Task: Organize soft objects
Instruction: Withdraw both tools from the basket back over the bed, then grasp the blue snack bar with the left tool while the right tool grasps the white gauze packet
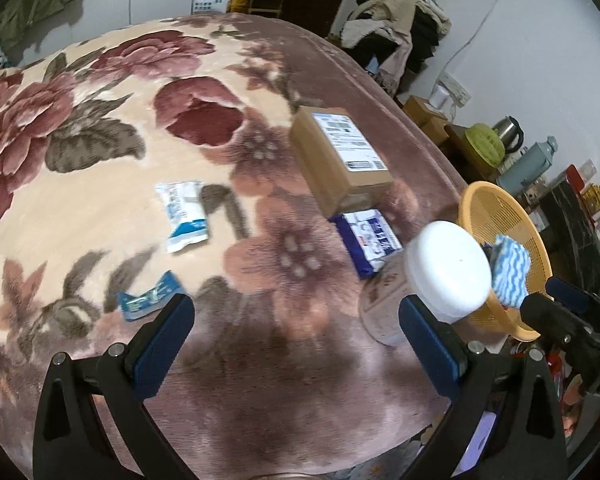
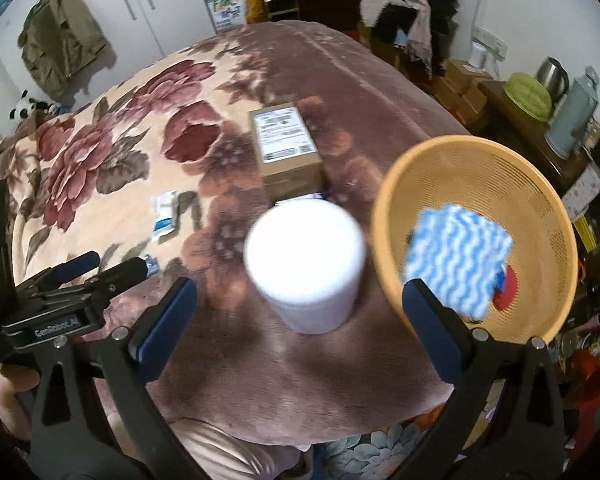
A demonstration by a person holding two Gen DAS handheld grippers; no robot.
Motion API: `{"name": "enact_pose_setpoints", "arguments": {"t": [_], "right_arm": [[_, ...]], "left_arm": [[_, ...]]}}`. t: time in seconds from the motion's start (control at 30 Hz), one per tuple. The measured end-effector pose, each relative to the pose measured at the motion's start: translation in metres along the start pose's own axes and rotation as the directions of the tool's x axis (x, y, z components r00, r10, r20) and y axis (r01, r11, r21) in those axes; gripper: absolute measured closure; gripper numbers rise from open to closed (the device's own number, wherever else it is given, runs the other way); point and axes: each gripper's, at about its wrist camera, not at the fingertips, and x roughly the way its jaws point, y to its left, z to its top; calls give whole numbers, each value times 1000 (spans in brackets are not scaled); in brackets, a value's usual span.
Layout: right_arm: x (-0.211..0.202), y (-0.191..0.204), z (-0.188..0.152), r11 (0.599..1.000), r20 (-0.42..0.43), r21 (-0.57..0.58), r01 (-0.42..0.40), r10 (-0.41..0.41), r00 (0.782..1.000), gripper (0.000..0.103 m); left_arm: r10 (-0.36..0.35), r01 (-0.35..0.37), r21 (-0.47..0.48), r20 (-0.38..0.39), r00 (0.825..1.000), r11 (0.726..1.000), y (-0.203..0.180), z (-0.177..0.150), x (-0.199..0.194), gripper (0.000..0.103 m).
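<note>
Left wrist view: left gripper fingers spread wide, empty, over the floral blanket; white sachet, cardboard box, white-lidded jar. Right gripper likewise gapes empty; blue-white cloth lies in the orange basket.

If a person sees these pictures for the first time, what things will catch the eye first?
Probably the big floral blanket that covers the bed, and the white-lidded jar standing on it near the front. Right of the jar sits an orange basket with a blue-and-white wavy cloth inside. A cardboard box lies behind the jar.
</note>
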Motion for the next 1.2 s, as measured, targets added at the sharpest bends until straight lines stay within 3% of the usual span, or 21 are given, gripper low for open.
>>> {"name": "enact_pose_setpoints", "arguments": {"t": [0.87, 1.2], "right_arm": [[47, 106, 1, 987, -62, -151, -55, 46, 997, 0], [83, 141, -8, 975, -129, -192, -110, 86, 988, 0]], "left_arm": [[72, -71, -162, -1, 997, 984, 133, -11, -5, 1], [112, -120, -203, -47, 993, 972, 180, -30, 24, 1]]}}
